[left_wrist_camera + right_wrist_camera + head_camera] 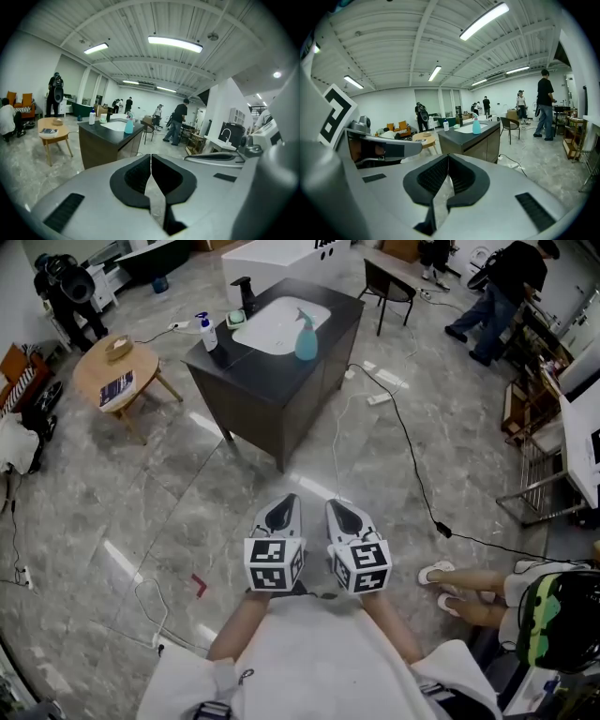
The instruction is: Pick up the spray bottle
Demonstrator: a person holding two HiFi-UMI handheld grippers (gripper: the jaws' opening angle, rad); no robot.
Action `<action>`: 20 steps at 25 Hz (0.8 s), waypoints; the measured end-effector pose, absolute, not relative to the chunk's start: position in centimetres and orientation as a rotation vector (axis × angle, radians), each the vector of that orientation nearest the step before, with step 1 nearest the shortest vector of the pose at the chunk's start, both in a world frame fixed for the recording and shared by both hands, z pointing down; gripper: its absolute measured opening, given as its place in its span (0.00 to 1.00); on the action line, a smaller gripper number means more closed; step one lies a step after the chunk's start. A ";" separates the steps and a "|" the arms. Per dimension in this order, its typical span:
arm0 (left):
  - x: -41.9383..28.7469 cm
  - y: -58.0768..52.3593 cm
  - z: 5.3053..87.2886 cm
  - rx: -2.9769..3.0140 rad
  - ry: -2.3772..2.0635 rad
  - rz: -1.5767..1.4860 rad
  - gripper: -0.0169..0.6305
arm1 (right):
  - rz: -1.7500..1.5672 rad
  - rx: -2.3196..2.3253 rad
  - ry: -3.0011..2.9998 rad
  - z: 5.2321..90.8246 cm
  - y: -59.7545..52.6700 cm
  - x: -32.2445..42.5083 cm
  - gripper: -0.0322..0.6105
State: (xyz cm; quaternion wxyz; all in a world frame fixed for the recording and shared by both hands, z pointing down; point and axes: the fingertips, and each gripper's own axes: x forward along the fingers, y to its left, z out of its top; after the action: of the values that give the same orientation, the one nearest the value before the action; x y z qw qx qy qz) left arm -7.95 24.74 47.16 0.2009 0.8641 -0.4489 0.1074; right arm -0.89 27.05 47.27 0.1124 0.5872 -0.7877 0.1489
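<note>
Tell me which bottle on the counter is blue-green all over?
The spray bottle beside the sink, with a trigger top. The other bottle, near a corner of the counter, is white with a blue pump.

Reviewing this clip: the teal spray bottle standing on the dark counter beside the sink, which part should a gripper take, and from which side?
Probably the narrow neck just under the trigger head of the spray bottle, with the jaws level, coming from the person's side, where the counter top is bare. The bottle stands upright, its body widens toward the base, and the sink basin lies beside it.
</note>
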 end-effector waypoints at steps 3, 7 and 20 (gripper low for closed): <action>-8.8 23.3 47.5 2.424 -1.239 0.307 0.07 | 0.451 1.730 -2.296 47.9 25.8 -1.8 0.09; -9.5 22.0 48.2 2.437 -1.194 0.328 0.07 | 0.454 1.744 -2.277 48.2 24.2 -3.0 0.09; -10.8 20.1 48.0 2.463 -1.145 0.322 0.07 | 0.458 1.783 -2.230 48.3 22.7 -4.2 0.09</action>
State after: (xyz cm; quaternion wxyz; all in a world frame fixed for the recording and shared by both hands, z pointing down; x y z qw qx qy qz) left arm -10.82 20.05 48.03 0.2019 0.8819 -0.4101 0.1154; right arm -4.22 22.70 48.28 0.1247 0.6117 -0.7653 0.1570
